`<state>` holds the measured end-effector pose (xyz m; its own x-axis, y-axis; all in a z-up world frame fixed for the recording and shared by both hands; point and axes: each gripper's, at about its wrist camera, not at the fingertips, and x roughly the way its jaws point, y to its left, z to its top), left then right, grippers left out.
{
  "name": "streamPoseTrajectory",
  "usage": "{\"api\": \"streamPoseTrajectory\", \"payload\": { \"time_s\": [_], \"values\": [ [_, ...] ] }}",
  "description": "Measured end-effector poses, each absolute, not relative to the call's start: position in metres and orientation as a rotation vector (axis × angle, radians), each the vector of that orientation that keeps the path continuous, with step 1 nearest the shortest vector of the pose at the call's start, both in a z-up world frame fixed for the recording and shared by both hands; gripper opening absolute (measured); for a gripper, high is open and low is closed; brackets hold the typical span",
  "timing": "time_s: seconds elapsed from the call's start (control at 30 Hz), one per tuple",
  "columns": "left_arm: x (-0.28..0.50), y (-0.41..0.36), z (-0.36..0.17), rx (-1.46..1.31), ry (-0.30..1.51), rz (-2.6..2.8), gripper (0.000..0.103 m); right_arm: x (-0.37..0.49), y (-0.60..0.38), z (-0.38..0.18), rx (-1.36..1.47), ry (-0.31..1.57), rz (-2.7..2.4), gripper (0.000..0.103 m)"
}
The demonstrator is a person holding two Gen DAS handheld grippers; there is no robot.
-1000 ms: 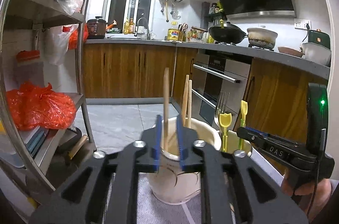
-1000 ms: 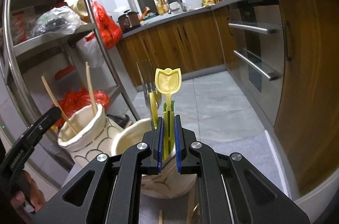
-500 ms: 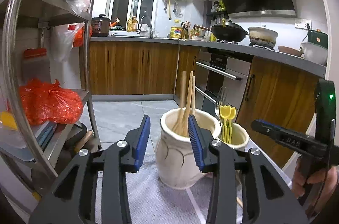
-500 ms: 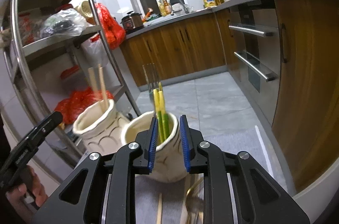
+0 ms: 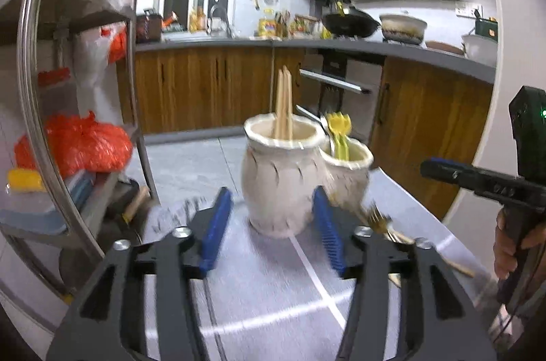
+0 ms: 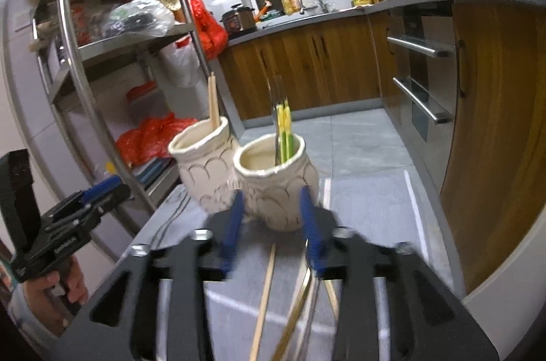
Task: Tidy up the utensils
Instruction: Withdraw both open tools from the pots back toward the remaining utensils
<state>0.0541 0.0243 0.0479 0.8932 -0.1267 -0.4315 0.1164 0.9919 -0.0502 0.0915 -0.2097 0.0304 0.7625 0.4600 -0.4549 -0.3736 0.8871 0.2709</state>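
Note:
Two cream ceramic jars stand side by side on a grey mat. The left jar (image 5: 281, 173) (image 6: 204, 166) holds wooden chopsticks (image 5: 284, 103) (image 6: 213, 103). The right jar (image 5: 348, 170) (image 6: 276, 183) holds yellow plastic forks (image 5: 338, 135) (image 6: 284, 129) and a metal fork. My left gripper (image 5: 273, 231) is open and empty, just short of the left jar. My right gripper (image 6: 271, 228) is open and empty, just short of the right jar. A loose chopstick (image 6: 264, 292) and gold cutlery (image 6: 297, 309) lie on the mat under the right gripper; a gold fork (image 5: 378, 221) shows in the left wrist view.
A steel shelf rack (image 5: 34, 108) (image 6: 78, 60) with red bags stands close on the left. The grey mat (image 5: 259, 286) covers the tabletop, whose edge runs on the right (image 6: 494, 289). Wooden cabinets and an oven (image 6: 419, 77) lie beyond.
Both grippers have let go of their utensils, opened wide and drawn back and down from the jars. The chopstick now stands in the left jar, the yellow fork in the right jar.

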Motion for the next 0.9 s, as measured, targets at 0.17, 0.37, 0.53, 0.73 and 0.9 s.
{"api": "streamPoseTrajectory", "payload": {
  "time_s": [0.17,0.37,0.53,0.73,0.9],
  "values": [
    [0.040,0.012,0.037,-0.020,0.478,-0.153,0.091,0.072,-0.224,0.026,0.132,0.536,0.431,0.084],
    [0.034,-0.005,0.027,0.009,0.503,-0.172,0.097,0.066,-0.229,0.012,0.093,0.598,0.403,0.094],
    [0.032,-0.014,0.016,0.022,0.535,-0.189,0.097,0.069,-0.225,-0.006,0.060,0.657,0.381,0.094],
    [0.037,-0.014,0.003,0.019,0.582,-0.193,0.097,0.084,-0.212,-0.016,0.006,0.700,0.362,0.094],
    [0.039,-0.013,-0.002,0.008,0.595,-0.205,0.097,0.100,-0.193,-0.016,-0.080,0.701,0.357,0.075]
  ]
}}
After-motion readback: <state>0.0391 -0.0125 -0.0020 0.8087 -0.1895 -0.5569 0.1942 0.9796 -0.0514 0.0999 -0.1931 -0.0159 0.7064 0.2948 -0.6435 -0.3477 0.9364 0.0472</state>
